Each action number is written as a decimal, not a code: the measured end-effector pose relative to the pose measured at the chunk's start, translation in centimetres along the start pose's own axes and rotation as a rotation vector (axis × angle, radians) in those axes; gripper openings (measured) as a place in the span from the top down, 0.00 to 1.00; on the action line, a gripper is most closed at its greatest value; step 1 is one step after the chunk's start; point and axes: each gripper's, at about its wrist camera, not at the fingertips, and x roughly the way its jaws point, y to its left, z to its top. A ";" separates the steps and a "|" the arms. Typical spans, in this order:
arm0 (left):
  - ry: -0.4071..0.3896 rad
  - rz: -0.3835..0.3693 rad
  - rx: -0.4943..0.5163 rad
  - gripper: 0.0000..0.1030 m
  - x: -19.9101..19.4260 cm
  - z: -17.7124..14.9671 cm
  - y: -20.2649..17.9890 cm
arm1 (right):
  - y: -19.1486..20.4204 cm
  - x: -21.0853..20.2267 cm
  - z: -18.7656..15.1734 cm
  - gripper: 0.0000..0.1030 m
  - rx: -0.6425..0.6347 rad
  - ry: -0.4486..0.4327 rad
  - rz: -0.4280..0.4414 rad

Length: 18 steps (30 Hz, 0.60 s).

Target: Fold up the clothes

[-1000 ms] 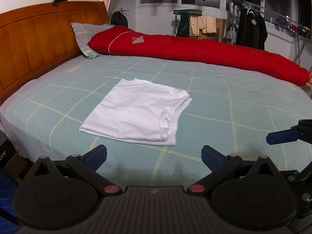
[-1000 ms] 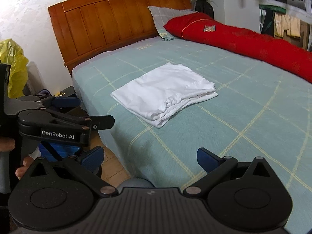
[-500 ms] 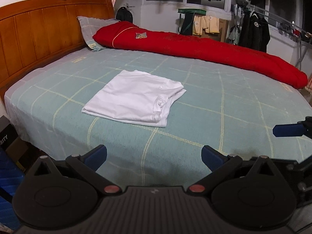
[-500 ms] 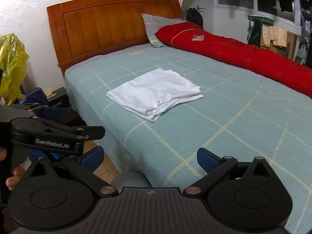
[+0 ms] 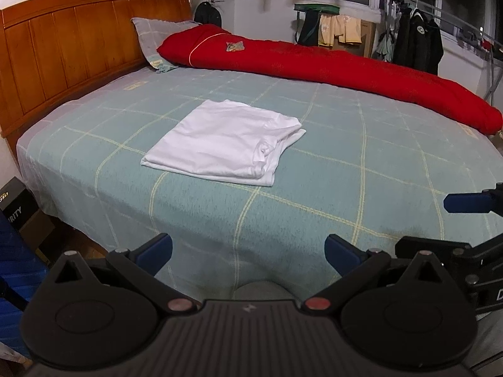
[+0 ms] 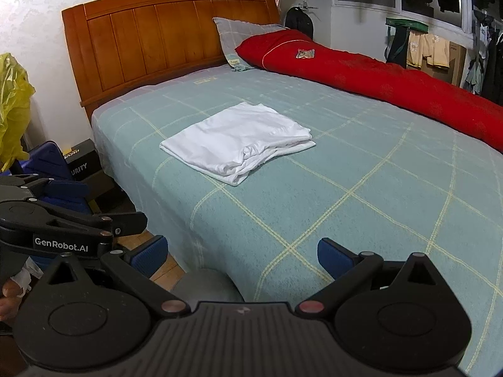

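Note:
A white garment [image 5: 226, 143] lies folded into a flat rectangle on the green checked bed cover [image 5: 361, 163]; it also shows in the right wrist view [image 6: 239, 141]. My left gripper [image 5: 248, 251] is open and empty, held off the bed's near edge, well short of the garment. My right gripper [image 6: 242, 251] is open and empty, also back from the near edge. The right gripper's blue fingertip [image 5: 465, 202] shows at the right edge of the left wrist view. The left gripper's body [image 6: 63, 229] shows at the left of the right wrist view.
A long red quilt [image 5: 330, 66] lies along the far side of the bed, with a grey pillow [image 5: 157, 37] by the wooden headboard [image 5: 63, 47]. Clothes hang on a rack [image 5: 418, 40] beyond. A box [image 6: 78, 160] and a yellow bag [image 6: 12, 110] stand beside the bed.
Both grippers have drawn back from the bed and risen a little, so the folded garment looks smaller and farther away. The garment has not moved.

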 end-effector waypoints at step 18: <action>0.003 -0.001 -0.014 0.01 0.2 0.0 0.3 | 0.0 0.3 0.0 0.00 0.002 0.005 0.000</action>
